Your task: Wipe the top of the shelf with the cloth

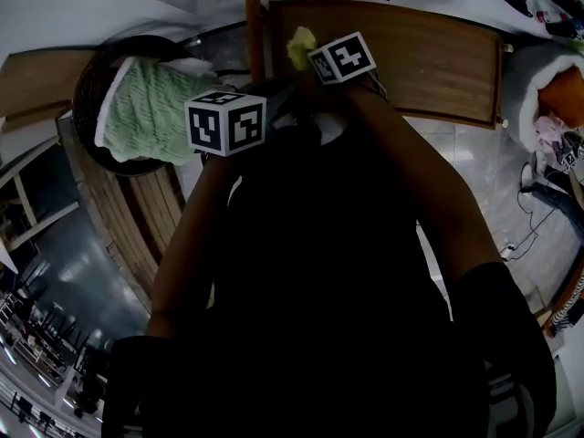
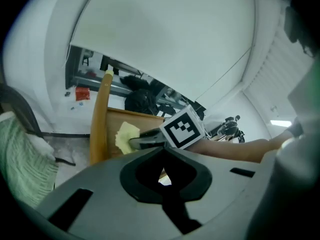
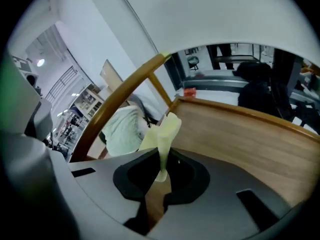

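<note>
A pale yellow cloth [image 1: 301, 46] sticks out past the near left edge of the wooden shelf top [image 1: 411, 57]. My right gripper [image 1: 313, 62] is shut on it. In the right gripper view the cloth [image 3: 167, 131] stands up from between the closed jaws of the right gripper [image 3: 162, 159], with the shelf top [image 3: 250, 134] just beyond it. My left gripper [image 1: 274, 108] hangs beside and slightly nearer, over the gap left of the shelf. Seen from its own camera, the left gripper [image 2: 163, 151] is shut on nothing. That view also shows the cloth [image 2: 125, 135] ahead.
A dark round basket [image 1: 87, 89] holding a green knitted fabric [image 1: 151, 108] stands left of the shelf. A wooden pole [image 1: 253, 26] rises between the basket and the shelf. Wooden slats [image 1: 137, 213] run below the basket. Tiled floor with cables [image 1: 520, 235] lies right.
</note>
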Tool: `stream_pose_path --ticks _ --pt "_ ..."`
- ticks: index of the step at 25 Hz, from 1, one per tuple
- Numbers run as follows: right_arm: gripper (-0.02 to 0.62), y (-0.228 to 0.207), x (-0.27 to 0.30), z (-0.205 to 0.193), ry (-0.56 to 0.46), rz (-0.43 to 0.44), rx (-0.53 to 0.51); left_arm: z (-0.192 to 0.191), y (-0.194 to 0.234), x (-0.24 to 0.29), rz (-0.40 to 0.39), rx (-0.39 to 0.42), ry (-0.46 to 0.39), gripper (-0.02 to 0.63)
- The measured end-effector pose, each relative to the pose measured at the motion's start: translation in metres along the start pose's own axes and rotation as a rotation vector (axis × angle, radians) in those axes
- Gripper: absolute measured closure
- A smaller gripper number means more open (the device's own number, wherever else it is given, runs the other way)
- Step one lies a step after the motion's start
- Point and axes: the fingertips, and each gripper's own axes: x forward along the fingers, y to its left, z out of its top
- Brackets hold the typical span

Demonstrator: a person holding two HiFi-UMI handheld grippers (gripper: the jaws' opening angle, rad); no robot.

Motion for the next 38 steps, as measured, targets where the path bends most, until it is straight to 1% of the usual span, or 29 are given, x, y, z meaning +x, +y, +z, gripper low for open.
stream_pose_path --ticks 2,3,6,10,13,15,18,21,25,27,31,38 --pt "0.551 0.023 0.024 -0.004 0.031 0.048 -0.035 -0.009 0.008 -0.005 -0.004 -0.019 -0.001 0.595" --pt "0.551 0.028 0.033 -0.008 0.055 0.051 -0.053 -0.014 0.011 -0.005 -0.005 -0.021 0.006 0.595" --pt "0.551 0.03 0.054 -0.018 0.103 0.017 -0.091 -0.023 0.014 -0.003 -0.014 -0.005 0.037 0.595" --pt "0.551 0.034 0.061 -0.032 0.157 0.013 -0.112 -0.027 0.014 0.003 -0.007 0.033 0.069 0.595" --pt "0.549 0.033 0.063 -0.033 0.17 0.02 -0.126 -0.028 0.02 0.011 0.007 0.009 0.085 0.595" --pt "0.551 0.028 0.059 -0.034 0.163 0.029 -0.113 -0.029 0.026 0.016 0.035 -0.01 0.098 0.595" --pt "0.551 0.012 0.048 -0.04 0.165 0.028 -0.115 -0.031 0.033 0.029 0.073 -0.024 0.115 0.595" --pt "0.549 -0.011 0.03 -0.053 0.19 0.026 -0.109 -0.033 0.028 0.048 0.074 -0.052 0.113 0.595" --pt "0.549 -0.049 0.0 -0.077 0.23 0.018 -0.073 -0.035 0.012 0.083 0.087 -0.051 0.133 0.595" --pt "0.55 -0.069 -0.015 -0.087 0.247 0.007 -0.056 -0.034 0.003 0.103 0.08 -0.064 0.139 0.595" --pt "0.549 -0.107 -0.042 -0.104 0.233 -0.015 -0.041 -0.033 -0.022 0.143 0.055 -0.075 0.166 0.595" --pt "0.549 -0.175 -0.096 -0.137 0.208 -0.092 0.0 -0.024 -0.072 0.202 -0.008 -0.044 0.197 0.595"
